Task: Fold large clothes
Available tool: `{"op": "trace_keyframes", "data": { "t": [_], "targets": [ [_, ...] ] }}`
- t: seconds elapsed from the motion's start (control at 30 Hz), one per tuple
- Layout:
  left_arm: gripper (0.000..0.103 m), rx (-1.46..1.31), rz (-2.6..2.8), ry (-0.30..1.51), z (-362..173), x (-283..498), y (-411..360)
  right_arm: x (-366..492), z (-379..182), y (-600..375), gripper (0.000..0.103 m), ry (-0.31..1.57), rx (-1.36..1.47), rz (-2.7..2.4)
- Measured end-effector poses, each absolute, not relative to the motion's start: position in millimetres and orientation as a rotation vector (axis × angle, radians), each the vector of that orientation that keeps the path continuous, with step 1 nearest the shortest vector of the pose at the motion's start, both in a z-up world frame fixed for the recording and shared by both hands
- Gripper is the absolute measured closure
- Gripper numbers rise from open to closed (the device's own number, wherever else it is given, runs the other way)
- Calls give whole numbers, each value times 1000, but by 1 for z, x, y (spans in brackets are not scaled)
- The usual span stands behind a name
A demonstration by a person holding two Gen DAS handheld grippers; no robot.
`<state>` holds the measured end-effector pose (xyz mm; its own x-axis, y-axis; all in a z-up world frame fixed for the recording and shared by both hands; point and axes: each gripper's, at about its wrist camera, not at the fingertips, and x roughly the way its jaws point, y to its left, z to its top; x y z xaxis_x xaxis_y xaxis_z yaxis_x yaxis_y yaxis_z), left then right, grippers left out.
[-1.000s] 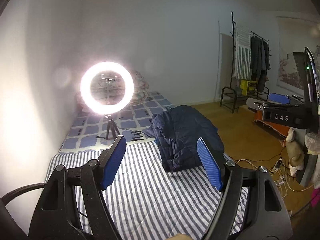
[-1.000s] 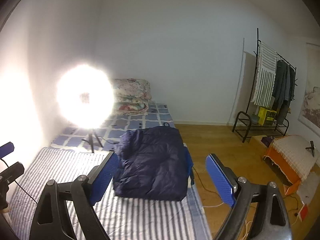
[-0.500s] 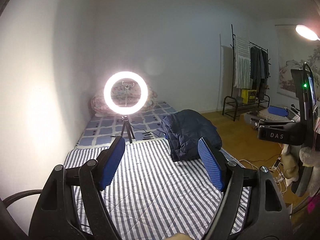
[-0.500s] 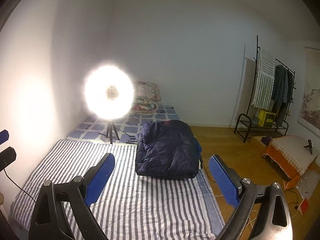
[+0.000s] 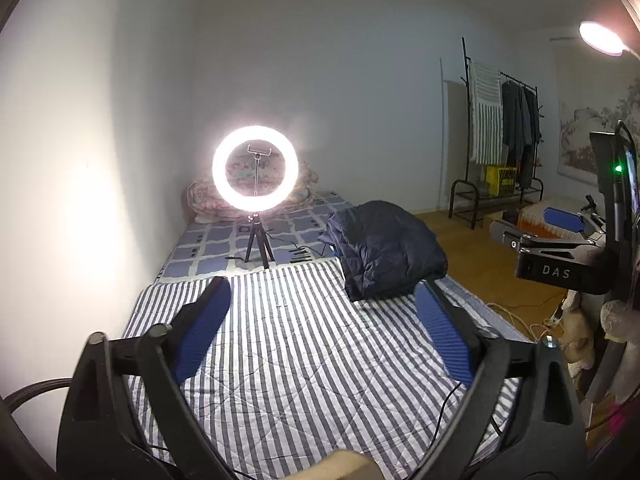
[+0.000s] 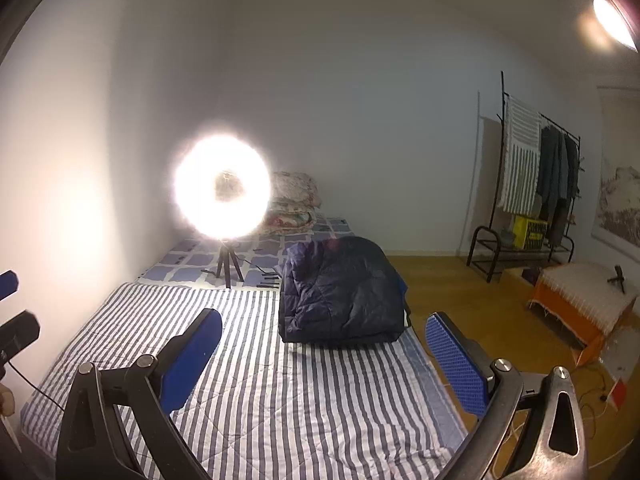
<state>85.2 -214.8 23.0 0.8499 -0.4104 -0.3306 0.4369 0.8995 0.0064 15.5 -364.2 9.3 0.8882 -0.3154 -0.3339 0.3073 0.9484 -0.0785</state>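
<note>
A dark navy quilted jacket (image 5: 386,248) lies folded in a compact stack on the right side of the striped bed cover (image 5: 304,344); it also shows in the right wrist view (image 6: 342,288). My left gripper (image 5: 322,322) is open and empty, held well back from the jacket over the near part of the bed. My right gripper (image 6: 322,356) is open and empty too, back from the jacket. The right gripper (image 5: 560,236) shows at the right edge of the left wrist view.
A lit ring light on a small tripod (image 5: 255,184) stands on the checked sheet behind the striped cover, with cables beside it. Pillows (image 6: 294,204) lie at the bed's head. A clothes rack (image 6: 536,184), an orange stool (image 6: 580,300) and floor cables are to the right.
Both grippers have pulled back and up from the jacket, which now looks smaller and farther. More of the striped cover shows. The jacket has not moved.
</note>
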Motion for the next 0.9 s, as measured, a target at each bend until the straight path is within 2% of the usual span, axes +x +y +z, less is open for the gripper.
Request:
{"op": "trace_keyframes", "data": {
  "t": [0.17,0.53,0.9],
  "targets": [
    [0,82,-438,359,9,87,-215,22,-11,-378,0,381,4,-342],
    [0,135,-368,403,-15,95,-220,33,-42,-393,0,420,59,-351],
    [0,111,-366,426,-18,100,-215,41,-56,-387,0,440,35,-353]
  ]
}}
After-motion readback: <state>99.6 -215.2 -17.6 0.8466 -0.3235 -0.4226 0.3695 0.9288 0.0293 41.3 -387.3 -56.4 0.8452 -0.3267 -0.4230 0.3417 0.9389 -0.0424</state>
